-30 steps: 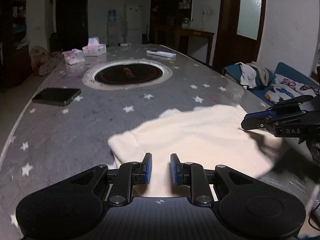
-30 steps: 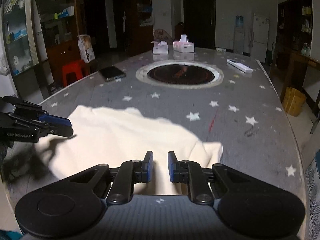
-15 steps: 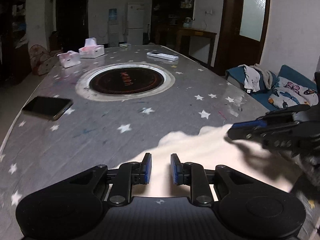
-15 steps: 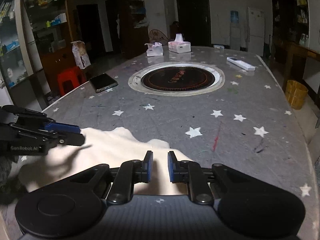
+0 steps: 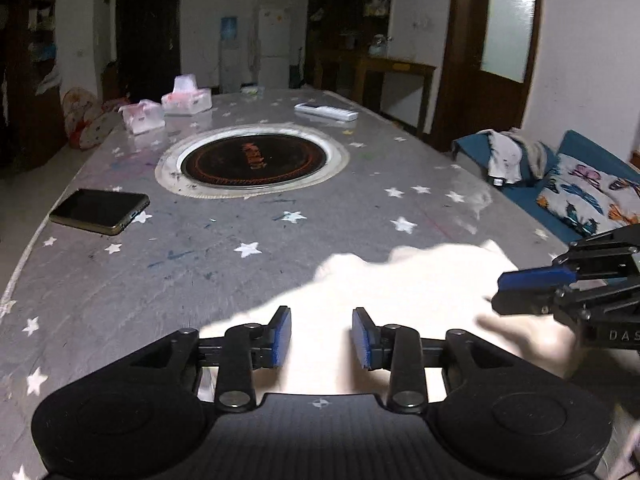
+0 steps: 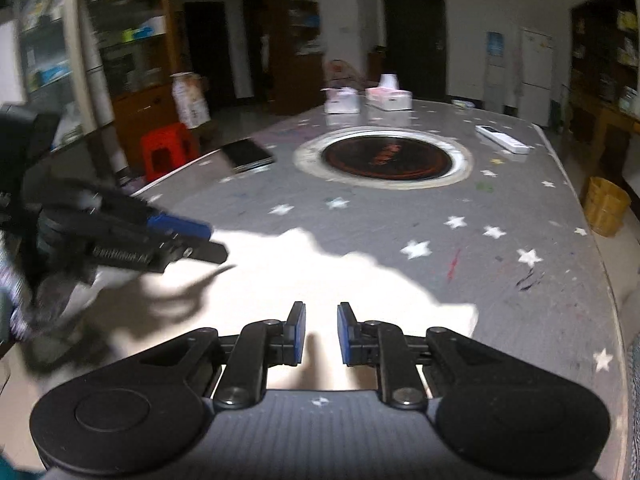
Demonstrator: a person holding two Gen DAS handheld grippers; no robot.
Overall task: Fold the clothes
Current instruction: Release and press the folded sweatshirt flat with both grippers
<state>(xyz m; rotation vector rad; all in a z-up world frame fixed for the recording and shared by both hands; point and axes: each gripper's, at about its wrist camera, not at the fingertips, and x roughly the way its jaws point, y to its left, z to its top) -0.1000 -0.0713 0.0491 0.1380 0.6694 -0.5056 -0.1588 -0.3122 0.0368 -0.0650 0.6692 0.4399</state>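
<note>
Both claws angled down over garment (image 5: 400,292).

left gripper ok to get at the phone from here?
Probably yes. The phone lies flat near the table's left edge, with only bare tabletop between it and the left gripper, whose jaws have just been opening, apparently gripping nothing.

Black left claw (image 5: 320,338), right claw (image 6: 321,334): blue pads, round housings, silver pivot screws.

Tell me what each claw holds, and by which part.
Left claw: nothing; its jaws have just been opening, the cream cloth lies unpinched between them. Right claw: narrow gap over the cloth's near edge; grip cannot be told.
</note>
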